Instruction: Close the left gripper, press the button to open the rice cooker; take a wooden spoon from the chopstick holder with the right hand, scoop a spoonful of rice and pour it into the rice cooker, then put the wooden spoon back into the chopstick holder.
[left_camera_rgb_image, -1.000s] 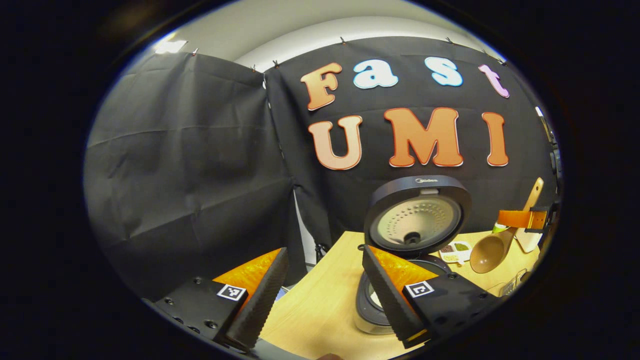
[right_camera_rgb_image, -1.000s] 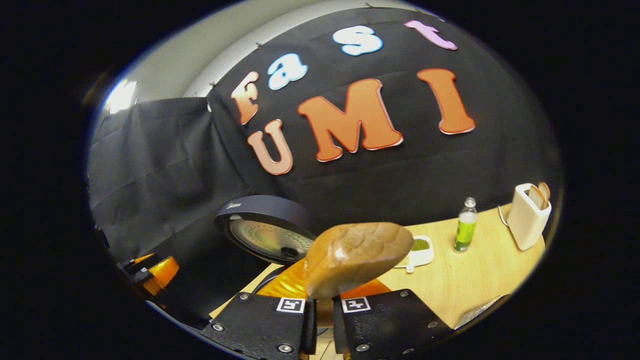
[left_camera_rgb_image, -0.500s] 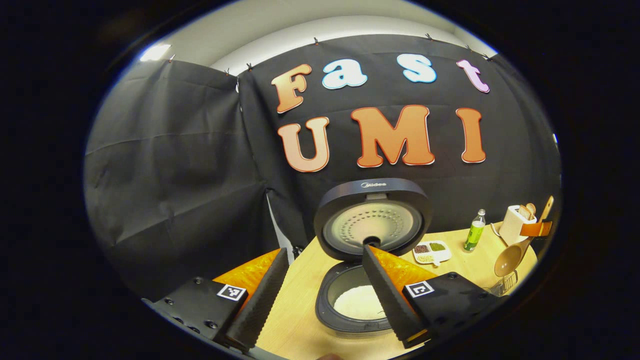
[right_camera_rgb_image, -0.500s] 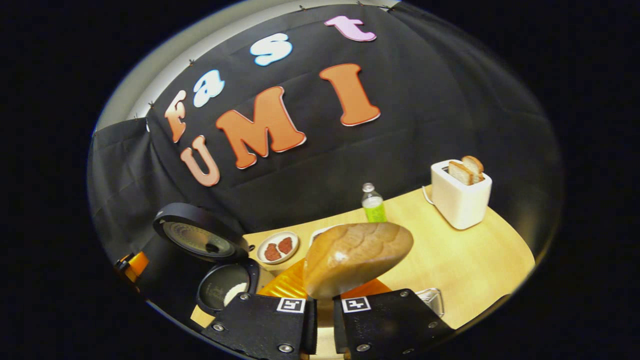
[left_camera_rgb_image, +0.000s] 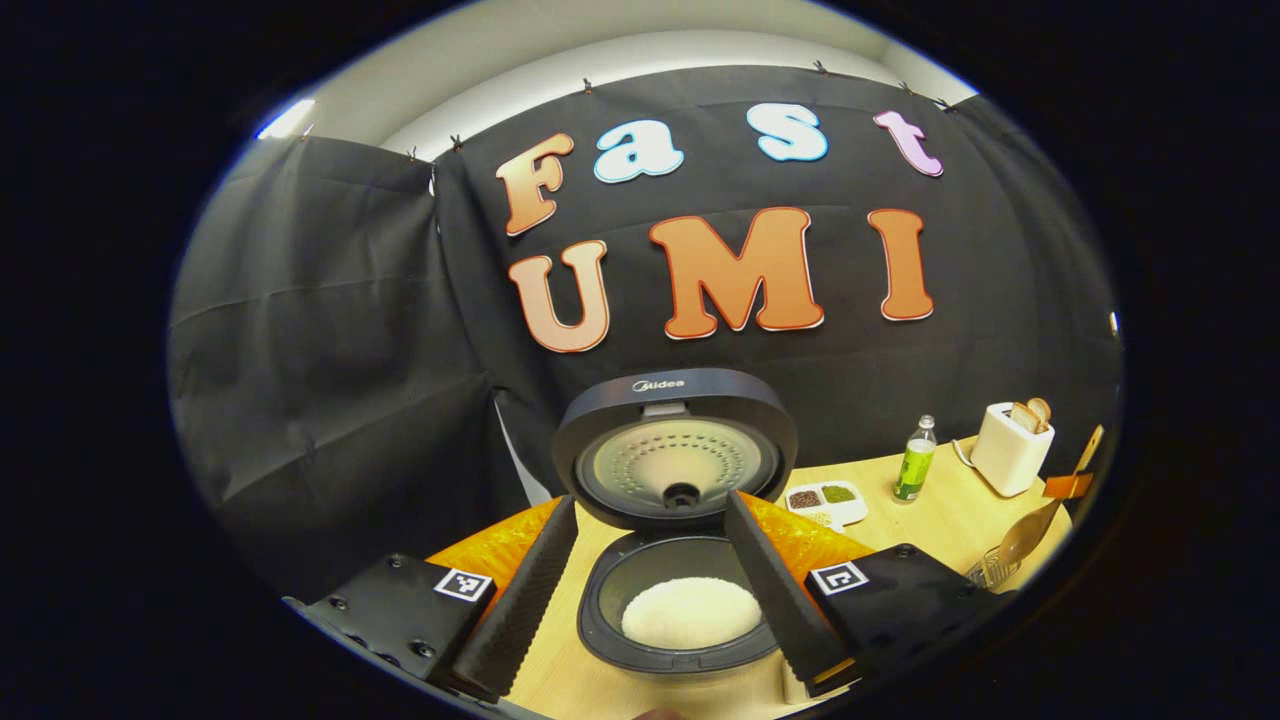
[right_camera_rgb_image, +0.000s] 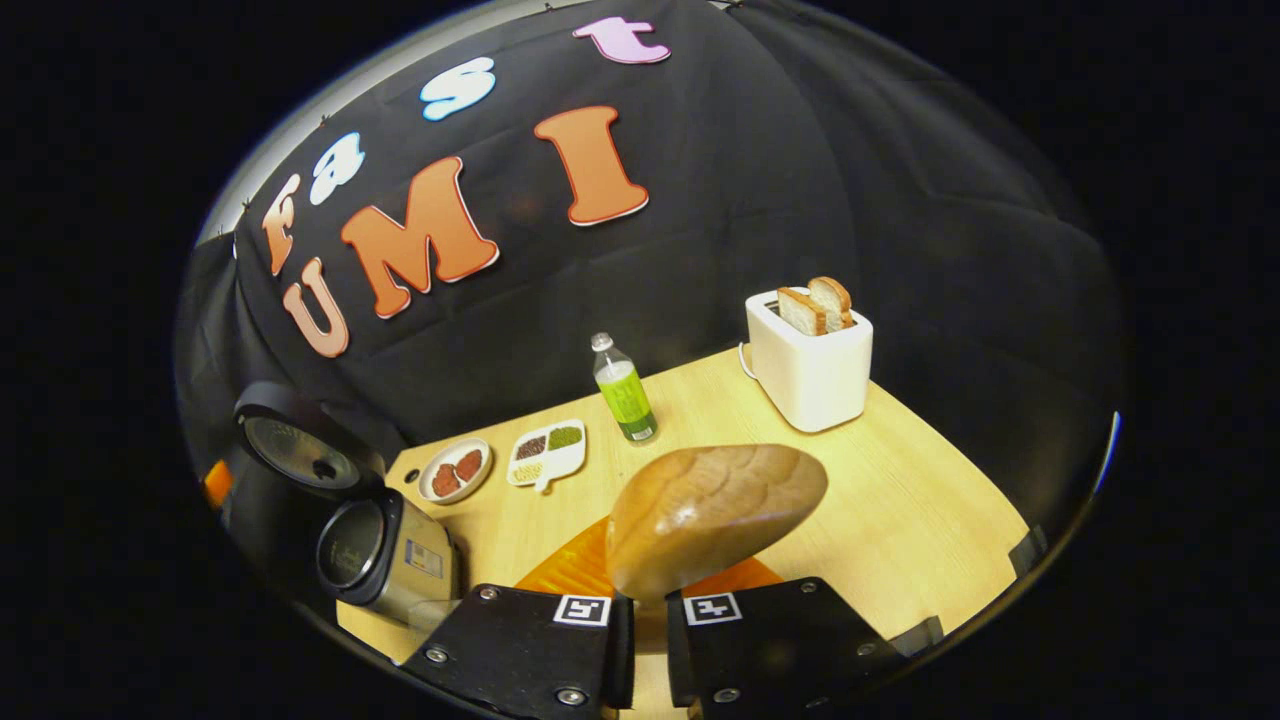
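The right gripper (right_camera_rgb_image: 640, 625) is found clamped on the wooden spoon (right_camera_rgb_image: 715, 515), the two fingers drawn together on the neck of the handle with only a narrow slot between them. The bowl of the spoon is carried forward of the fingertips, back uppermost; no rice is seen on it, though the hollow side is hidden. In the left gripper view the spoon is seen from afar near the right edge of the table (right_camera_rgb_image: 900, 520), its long axis steeply inclined, bowl lowest and handle rising above the grip. Directly below that bowl a wire rack (left_camera_rgb_image: 990, 568) is made out, judged to be the chopstick holder; its contents cannot be told. The coming move is judged to be the return of the spoon, a mostly downward travel, and the right hand is plainly the nearer. The left gripper (left_camera_rgb_image: 650, 590) is held with its fingers well apart and nothing between them, facing the rice cooker (left_camera_rgb_image: 680, 610) near the table's left edge. The cooker's lid (left_camera_rgb_image: 675, 445) stands raised and white rice (left_camera_rgb_image: 690, 612) lies in the pot. A seasoning dish (right_camera_rgb_image: 545, 452), a green bottle (right_camera_rgb_image: 623, 390) and a toaster (right_camera_rgb_image: 810, 365) are ranged along the far edge.
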